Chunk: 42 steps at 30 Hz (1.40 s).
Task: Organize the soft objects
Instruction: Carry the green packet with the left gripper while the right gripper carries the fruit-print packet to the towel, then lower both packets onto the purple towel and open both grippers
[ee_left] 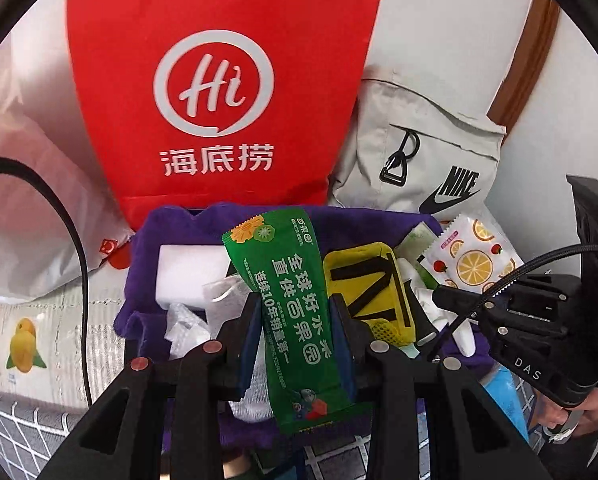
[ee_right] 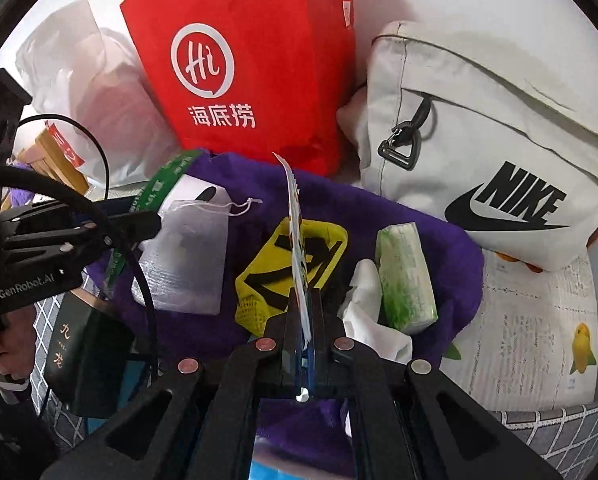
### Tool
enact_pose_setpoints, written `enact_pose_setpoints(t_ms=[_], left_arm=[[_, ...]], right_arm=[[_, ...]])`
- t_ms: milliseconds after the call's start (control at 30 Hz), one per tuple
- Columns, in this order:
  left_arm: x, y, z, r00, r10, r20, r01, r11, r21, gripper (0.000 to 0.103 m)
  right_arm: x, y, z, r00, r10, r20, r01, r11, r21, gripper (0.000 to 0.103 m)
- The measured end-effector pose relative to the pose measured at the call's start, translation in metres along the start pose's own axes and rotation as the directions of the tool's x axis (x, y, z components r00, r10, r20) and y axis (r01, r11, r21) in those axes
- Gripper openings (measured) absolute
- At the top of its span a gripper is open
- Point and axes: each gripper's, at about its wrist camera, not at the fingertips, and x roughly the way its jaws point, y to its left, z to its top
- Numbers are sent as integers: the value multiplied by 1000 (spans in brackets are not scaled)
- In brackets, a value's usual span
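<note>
My left gripper is shut on a green fruit-print packet and holds it upright above a purple cloth. My right gripper is shut on a white orange-print wet-wipe packet, seen edge-on; it also shows flat in the left wrist view. On the cloth lie a yellow and black pouch, a green tissue pack, a white crumpled tissue, a white mesh drawstring bag and a white sponge block.
A red paper bag stands behind the cloth. A grey Nike bag leans at the back right, a white plastic bag at the left. A black box sits at the left. A lemon-print pack lies right.
</note>
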Motion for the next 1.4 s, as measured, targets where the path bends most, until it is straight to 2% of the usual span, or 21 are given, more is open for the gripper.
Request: enact_pose_setpoints(t_ms=[467, 900, 1133, 1200, 1267, 1333, 1400], left_arm=[[32, -1, 1, 998, 13, -62, -12, 1000, 16, 32], [52, -2, -1, 994, 22, -110, -20, 1000, 17, 33], [58, -1, -1, 991, 28, -134, -26, 999, 18, 37], [60, -1, -1, 990, 25, -141, -24, 1000, 11, 37], [61, -2, 0, 988, 26, -154, -25, 1000, 11, 47], [59, -1, 0, 988, 33, -154, -33, 999, 8, 54], [56, -2, 2, 986, 51, -156, -50, 999, 11, 60]], right_arm=[[42, -1, -2, 996, 15, -85, -17, 1000, -21, 2], [47, 2, -5, 995, 48, -90, -50, 998, -26, 3], [49, -2, -6, 994, 48, -98, -51, 998, -29, 3], [49, 0, -6, 995, 34, -98, -39, 998, -45, 14], [48, 1, -6, 995, 16, -99, -21, 998, -52, 47], [45, 3, -6, 996, -21, -81, 15, 997, -75, 57], [43, 5, -6, 996, -57, -68, 51, 994, -97, 60]])
